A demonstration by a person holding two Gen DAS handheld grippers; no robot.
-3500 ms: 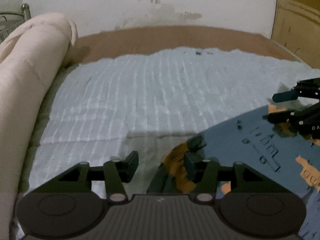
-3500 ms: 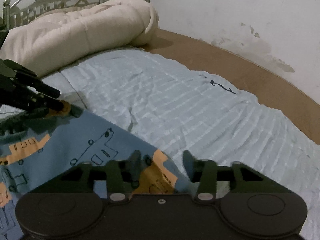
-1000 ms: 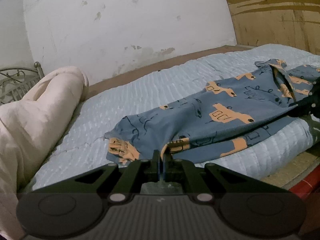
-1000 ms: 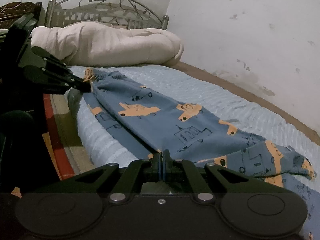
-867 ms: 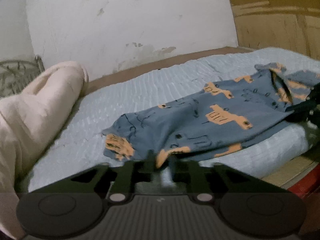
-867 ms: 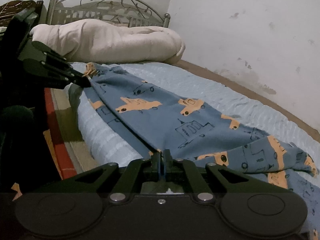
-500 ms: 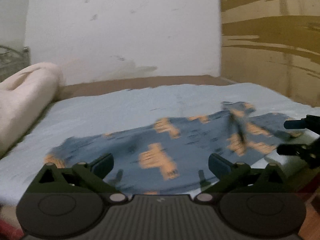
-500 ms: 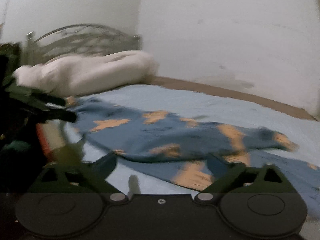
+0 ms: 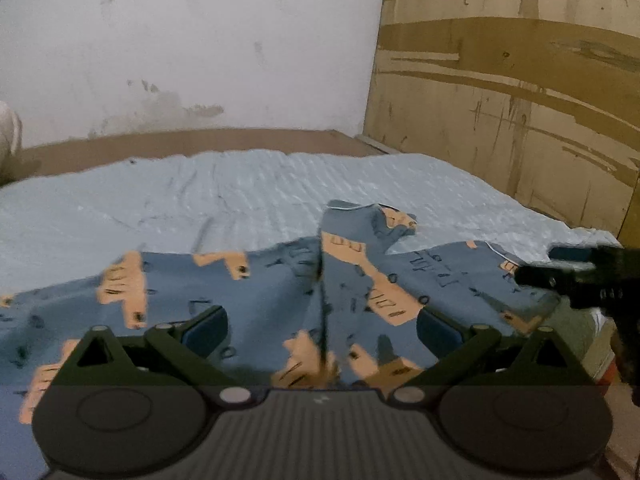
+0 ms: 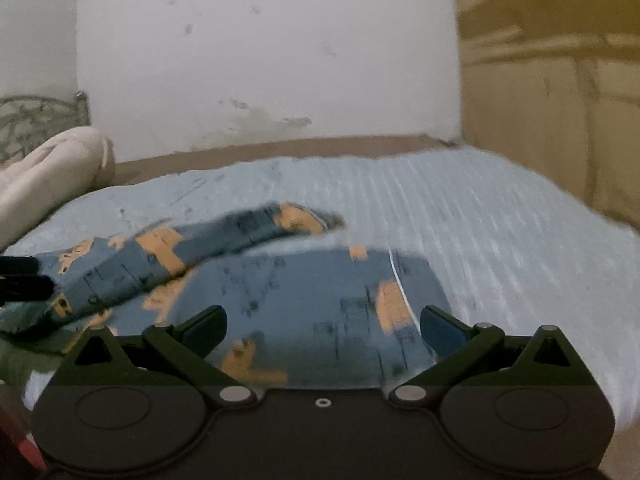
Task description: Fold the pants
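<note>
Blue pants with orange vehicle prints (image 9: 280,288) lie spread along the near edge of the bed, with a raised crease down the middle. In the right wrist view the pants (image 10: 304,304) look blurred, one leg angled left. My left gripper (image 9: 322,326) is open and empty just above the pants. My right gripper (image 10: 322,326) is open and empty over the waist end. The right gripper's fingers (image 9: 576,274) show at the right edge of the left wrist view. The left gripper's fingers (image 10: 24,280) show at the left edge of the right wrist view.
A light blue quilted sheet (image 9: 200,196) covers the bed. A rolled cream duvet (image 10: 48,172) lies at the head end by a metal headboard (image 10: 36,120). A white wall is behind and a wooden wardrobe (image 9: 520,100) stands on the right.
Both grippers were shut on the pants' edge a second ago. They have let go and opened wide, and both cameras have swung to face across the bed.
</note>
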